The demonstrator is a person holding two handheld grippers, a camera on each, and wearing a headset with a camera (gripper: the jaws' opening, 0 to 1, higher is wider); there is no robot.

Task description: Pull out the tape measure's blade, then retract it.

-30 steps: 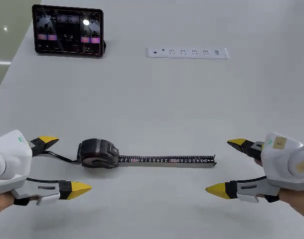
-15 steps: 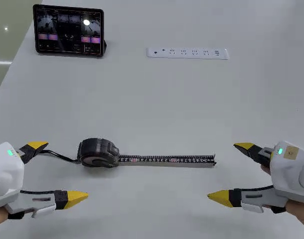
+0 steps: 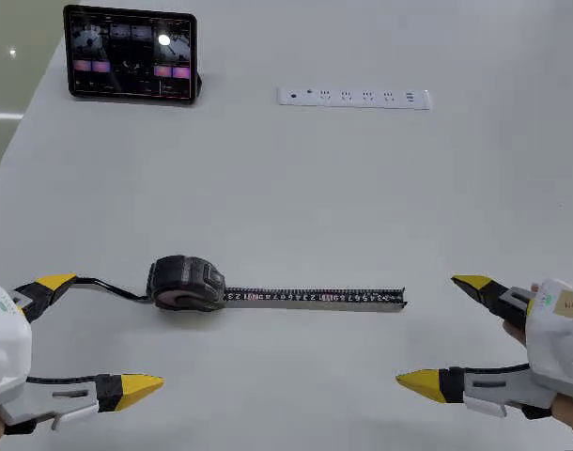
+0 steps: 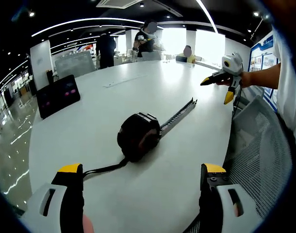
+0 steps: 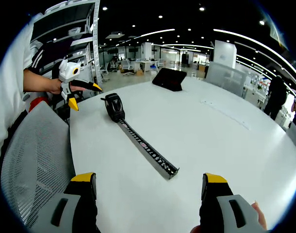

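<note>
A black tape measure (image 3: pixel 184 283) lies on the white table, its blade (image 3: pixel 315 299) drawn out to the right and resting flat. A black wrist strap (image 3: pixel 108 287) trails from the case to the left. My left gripper (image 3: pixel 106 334) is open at the lower left, a short way from the case, holding nothing. In the left gripper view the case (image 4: pixel 138 136) lies ahead between the jaws. My right gripper (image 3: pixel 446 331) is open at the lower right, a little beyond the blade's end hook (image 5: pixel 171 171), and holds nothing.
A tablet (image 3: pixel 129 54) stands at the back left of the table and a white power strip (image 3: pixel 353 98) lies at the back centre. A mesh chair (image 5: pixel 31 150) sits by the table edge. People stand in the room beyond.
Both grippers have drawn back toward me and apart from the tape measure. The case and its extended blade have stayed in place.
</note>
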